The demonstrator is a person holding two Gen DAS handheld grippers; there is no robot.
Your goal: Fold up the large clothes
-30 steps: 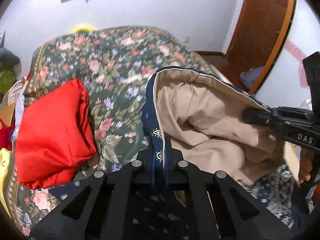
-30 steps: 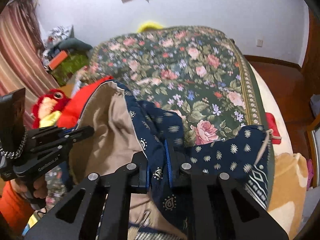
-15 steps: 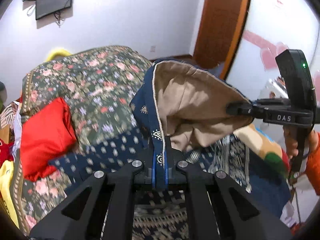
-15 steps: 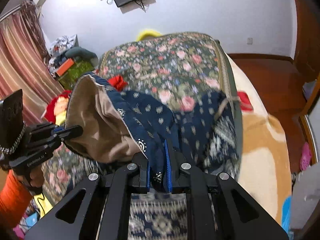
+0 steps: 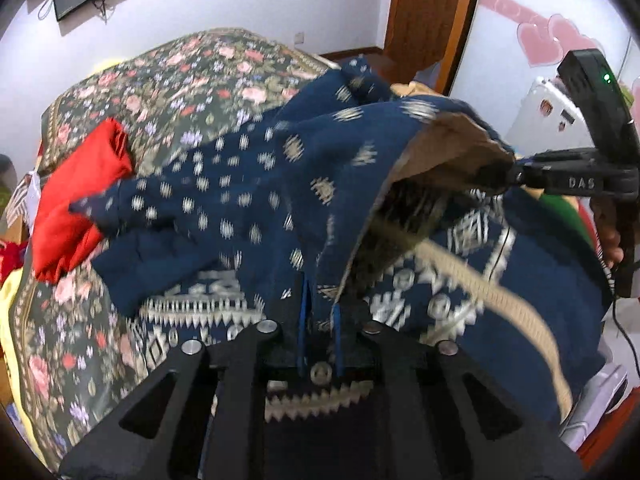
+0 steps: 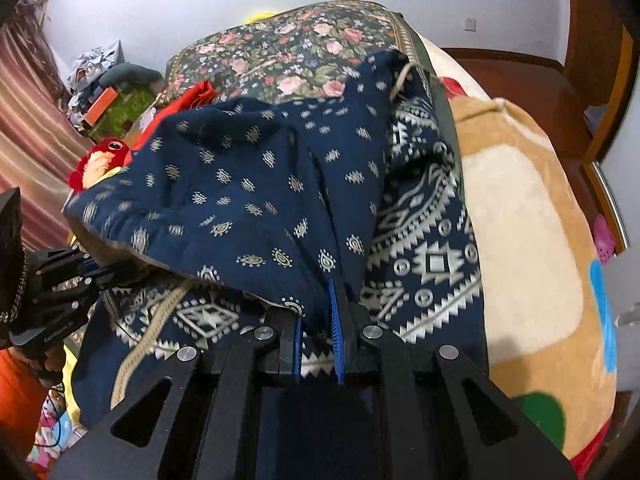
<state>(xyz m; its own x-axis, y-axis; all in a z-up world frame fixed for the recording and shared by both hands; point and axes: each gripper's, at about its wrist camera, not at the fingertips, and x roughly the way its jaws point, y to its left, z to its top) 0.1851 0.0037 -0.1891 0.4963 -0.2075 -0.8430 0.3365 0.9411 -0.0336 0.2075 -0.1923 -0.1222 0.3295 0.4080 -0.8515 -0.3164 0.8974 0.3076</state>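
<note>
Left fingers (image 5: 318, 320) opening, right fingers (image 6: 316, 332) clenched on the navy patterned, tan-lined garment (image 6: 248, 184).

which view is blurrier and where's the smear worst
Left wrist view: heavy motion smear across the navy garment and the floral bedspread, while the left hand-held gripper stays crisp. Right wrist view: much sharper, the garment's print readable, only mild smear at its left edge; both views bulge with fisheye.
</note>
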